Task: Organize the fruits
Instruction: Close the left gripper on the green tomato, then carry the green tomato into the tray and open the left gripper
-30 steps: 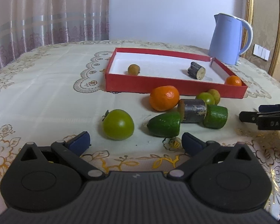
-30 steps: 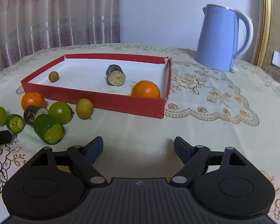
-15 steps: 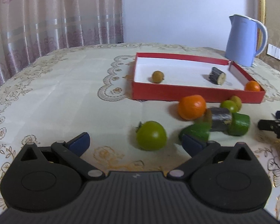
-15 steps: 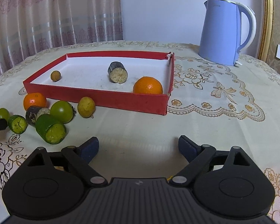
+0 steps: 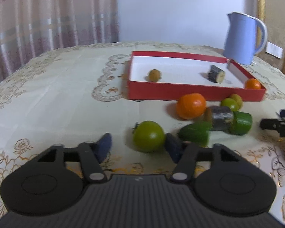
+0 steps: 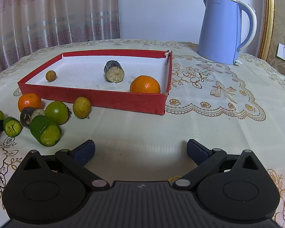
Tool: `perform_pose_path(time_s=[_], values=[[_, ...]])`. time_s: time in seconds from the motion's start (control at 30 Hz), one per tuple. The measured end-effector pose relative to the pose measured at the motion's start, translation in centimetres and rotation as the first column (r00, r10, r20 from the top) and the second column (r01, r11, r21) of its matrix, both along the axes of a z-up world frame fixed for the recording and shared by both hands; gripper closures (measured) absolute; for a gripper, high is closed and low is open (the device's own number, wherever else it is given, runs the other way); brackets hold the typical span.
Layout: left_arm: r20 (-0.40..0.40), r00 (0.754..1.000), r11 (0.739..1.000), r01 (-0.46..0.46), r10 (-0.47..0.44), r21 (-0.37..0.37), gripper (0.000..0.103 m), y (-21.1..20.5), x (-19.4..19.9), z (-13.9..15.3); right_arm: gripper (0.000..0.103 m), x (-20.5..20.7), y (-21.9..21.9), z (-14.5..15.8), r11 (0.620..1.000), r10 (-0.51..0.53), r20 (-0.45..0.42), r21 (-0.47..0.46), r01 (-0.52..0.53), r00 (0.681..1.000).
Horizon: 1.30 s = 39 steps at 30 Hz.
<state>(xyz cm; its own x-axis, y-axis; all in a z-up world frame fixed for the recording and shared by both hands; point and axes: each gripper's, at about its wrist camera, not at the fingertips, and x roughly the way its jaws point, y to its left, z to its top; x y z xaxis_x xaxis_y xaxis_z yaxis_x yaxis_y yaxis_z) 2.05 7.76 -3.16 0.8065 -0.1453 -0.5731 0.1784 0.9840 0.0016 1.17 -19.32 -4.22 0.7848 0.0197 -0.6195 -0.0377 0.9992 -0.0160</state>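
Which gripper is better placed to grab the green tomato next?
Left. The left gripper sits right at the green tomato, jaws just closing toward it. The right gripper is open over bare tablecloth.

My left gripper (image 5: pixel 138 144) pointed down toward the table, its jaws just having narrowed, with the green tomato (image 5: pixel 149 135) between them; the right pad looked to be against it, the left pad apart. My right gripper (image 6: pixel 140 151) sat tilted downward too, jaws having just spread wide, nothing between them.
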Motion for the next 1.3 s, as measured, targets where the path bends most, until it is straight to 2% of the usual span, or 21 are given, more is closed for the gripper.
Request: perform_pose_path(time_s=[0.07, 0.17, 0.43, 0.83, 1.07, 1.3], values=[[0.005, 1.000, 1.000, 0.030, -0.030, 0.004, 0.070, -0.5, -0.3, 0.1, 0.000, 0.0, 0.0, 0.0, 1.000, 0.000, 0.000, 0.000, 0.000, 1.000], [0.017, 0.999, 0.999, 0.031, -0.032, 0.030, 0.070, -1.1, -0.5, 0.0, 0.000, 0.0, 0.0, 0.0, 1.000, 0.000, 0.000, 0.000, 0.000, 1.000], [0.027, 1.000, 1.000, 0.007, -0.007, 0.004, 0.071, -0.5, -0.5, 0.2, 0.000, 0.0, 0.0, 0.0, 1.000, 0.000, 0.000, 0.001, 0.000, 1.000], [0.077, 0.996, 0.999, 0.037, -0.038, 0.012, 0.071, -1.6, 0.5, 2.5, 0.000, 0.0, 0.0, 0.0, 1.000, 0.000, -0.001, 0.001, 0.000, 1.000], [0.107, 0.992, 0.997, 0.069, -0.070, 0.018, 0.071, -3.2, 2.9, 4.2, 0.000, 0.0, 0.0, 0.1, 1.000, 0.000, -0.001, 0.002, 0.000, 1.000], [0.098, 0.991, 0.996, 0.093, -0.094, 0.008, 0.071, -5.1, 7.2, 5.2, 0.000, 0.0, 0.1, 0.0, 1.000, 0.000, -0.001, 0.002, 0.000, 1.000]])
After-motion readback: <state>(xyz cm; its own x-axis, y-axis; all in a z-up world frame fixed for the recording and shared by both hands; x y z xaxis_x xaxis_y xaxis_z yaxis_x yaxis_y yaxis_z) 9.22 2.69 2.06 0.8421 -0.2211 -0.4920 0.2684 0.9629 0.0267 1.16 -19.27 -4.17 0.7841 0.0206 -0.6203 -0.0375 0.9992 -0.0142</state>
